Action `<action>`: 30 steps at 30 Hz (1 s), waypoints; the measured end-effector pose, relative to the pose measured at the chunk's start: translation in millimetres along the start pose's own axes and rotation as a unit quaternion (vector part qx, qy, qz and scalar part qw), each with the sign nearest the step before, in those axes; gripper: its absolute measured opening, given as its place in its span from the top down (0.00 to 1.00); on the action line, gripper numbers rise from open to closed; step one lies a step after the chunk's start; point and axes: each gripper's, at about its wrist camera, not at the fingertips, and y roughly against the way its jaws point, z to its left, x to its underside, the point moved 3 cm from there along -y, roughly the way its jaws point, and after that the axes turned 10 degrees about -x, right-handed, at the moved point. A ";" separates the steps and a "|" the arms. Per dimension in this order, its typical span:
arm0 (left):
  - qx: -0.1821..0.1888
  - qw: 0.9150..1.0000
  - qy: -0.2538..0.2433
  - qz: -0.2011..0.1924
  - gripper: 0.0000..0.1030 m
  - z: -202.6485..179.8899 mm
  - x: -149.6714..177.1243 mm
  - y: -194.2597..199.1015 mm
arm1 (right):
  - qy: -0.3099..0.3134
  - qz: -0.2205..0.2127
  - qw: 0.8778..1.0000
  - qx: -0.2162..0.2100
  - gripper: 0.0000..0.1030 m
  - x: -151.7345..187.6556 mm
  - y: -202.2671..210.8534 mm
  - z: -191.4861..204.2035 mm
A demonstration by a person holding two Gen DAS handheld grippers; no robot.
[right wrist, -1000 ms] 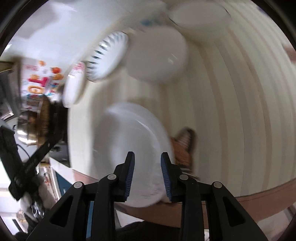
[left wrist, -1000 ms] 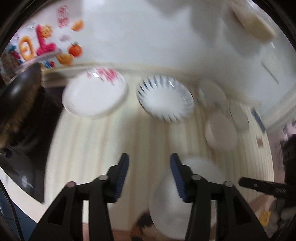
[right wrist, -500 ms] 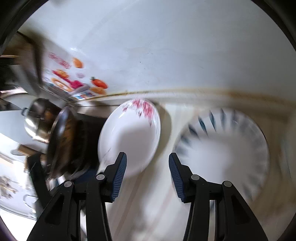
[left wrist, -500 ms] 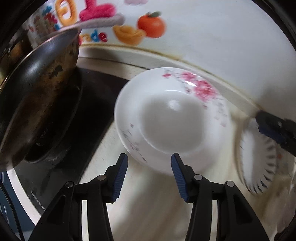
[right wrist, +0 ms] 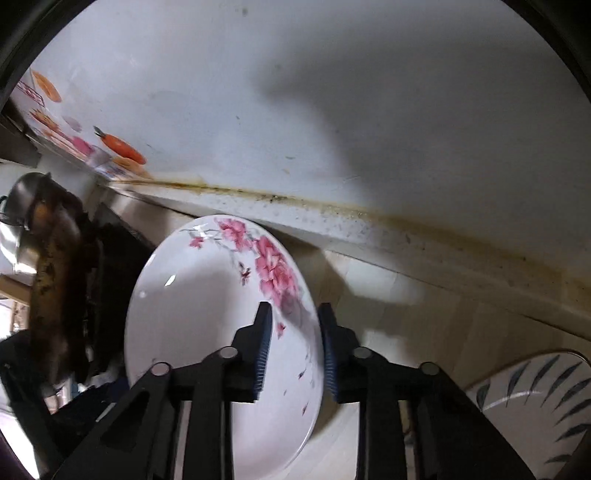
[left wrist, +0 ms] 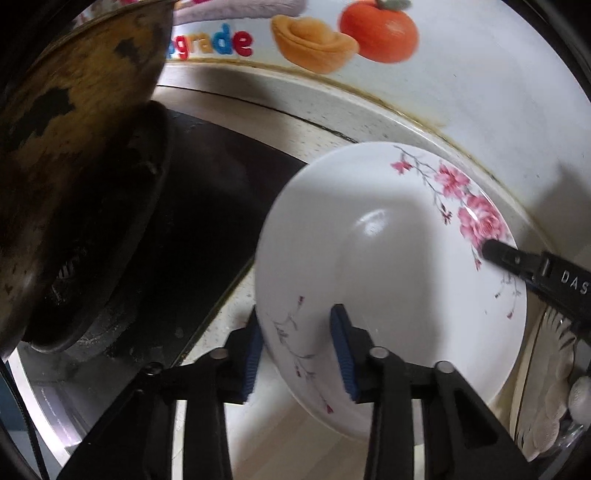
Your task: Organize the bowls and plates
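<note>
A white plate with pink flowers [left wrist: 388, 280] lies on the counter by the stove; it also shows in the right wrist view [right wrist: 207, 306]. My left gripper [left wrist: 297, 350] is open, with the plate's near-left rim between its fingers. My right gripper [right wrist: 293, 350] is open, with the plate's right rim between its fingers; one of its fingers [left wrist: 517, 262] shows over the plate's flowered edge in the left wrist view. A white bowl with blue stripes [right wrist: 532, 398] sits to the right.
A worn dark wok [left wrist: 74, 177] sits on the black stove [left wrist: 207, 206] left of the plate. The white wall [right wrist: 332, 110] with fruit stickers [left wrist: 376, 29] runs close behind. The pale counter [right wrist: 443, 314] extends to the right.
Both grippers moved in on the flowered plate: the left from near a plain white plate, the right from farther back. Each now straddles a rim of it.
</note>
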 end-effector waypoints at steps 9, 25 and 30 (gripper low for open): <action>0.015 1.000 0.004 -0.016 0.78 -3.0 15.1 19.6 | 0.005 -0.017 1.000 -0.009 0.84 11.6 20.8 -4.8; 0.103 0.990 -0.077 -0.060 0.78 -13.4 55.0 126.2 | -0.032 -0.081 0.996 0.013 0.84 90.4 163.1 11.5; 0.141 0.979 -0.132 -0.068 0.78 -12.7 89.5 174.4 | -0.061 -0.115 0.991 0.025 0.84 152.5 232.1 18.4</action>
